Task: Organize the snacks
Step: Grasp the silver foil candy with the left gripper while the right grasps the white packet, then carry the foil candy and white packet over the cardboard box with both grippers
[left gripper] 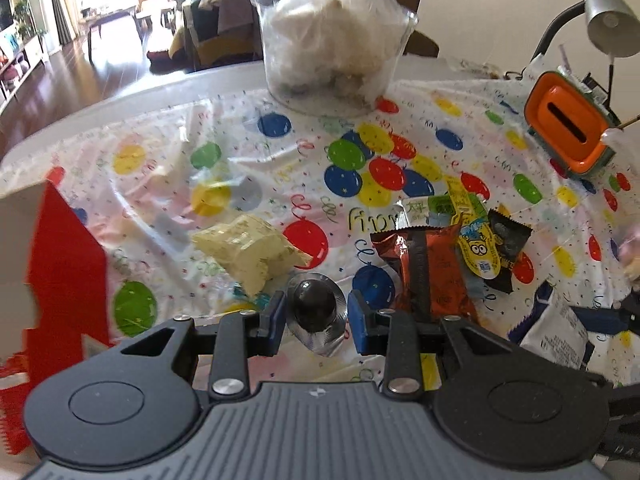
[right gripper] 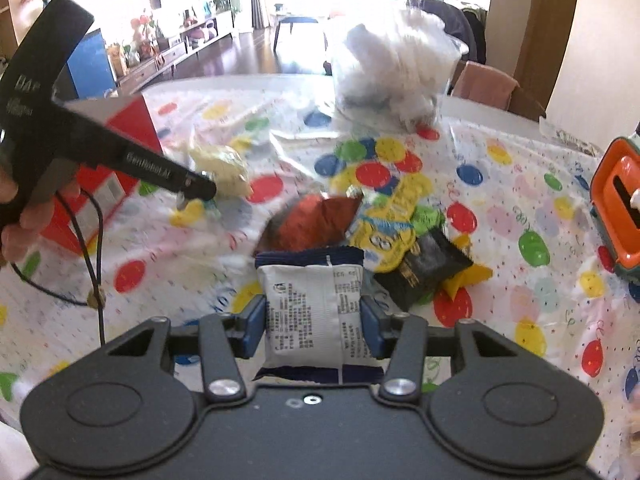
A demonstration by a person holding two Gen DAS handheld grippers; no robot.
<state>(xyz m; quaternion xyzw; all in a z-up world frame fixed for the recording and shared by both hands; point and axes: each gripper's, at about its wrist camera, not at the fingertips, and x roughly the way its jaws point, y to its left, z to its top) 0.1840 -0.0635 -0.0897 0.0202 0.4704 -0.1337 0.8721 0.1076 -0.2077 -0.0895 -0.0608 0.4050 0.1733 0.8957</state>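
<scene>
My left gripper is shut on a dark egg-shaped snack in a clear sealed pouch, held just above the balloon-print tablecloth. In the right wrist view, my right gripper is shut on a white packet with dark blue ends, its pads pressing both sides. Beyond it lies a pile of snacks: a red foil packet, a yellow cartoon packet and a black packet. A pale yellow packet lies alone to the left of the pile.
A clear tub stuffed with a white bag stands at the back. A red and white box is at the left, an orange and green container and a desk lamp at the right. A hand holds the left gripper.
</scene>
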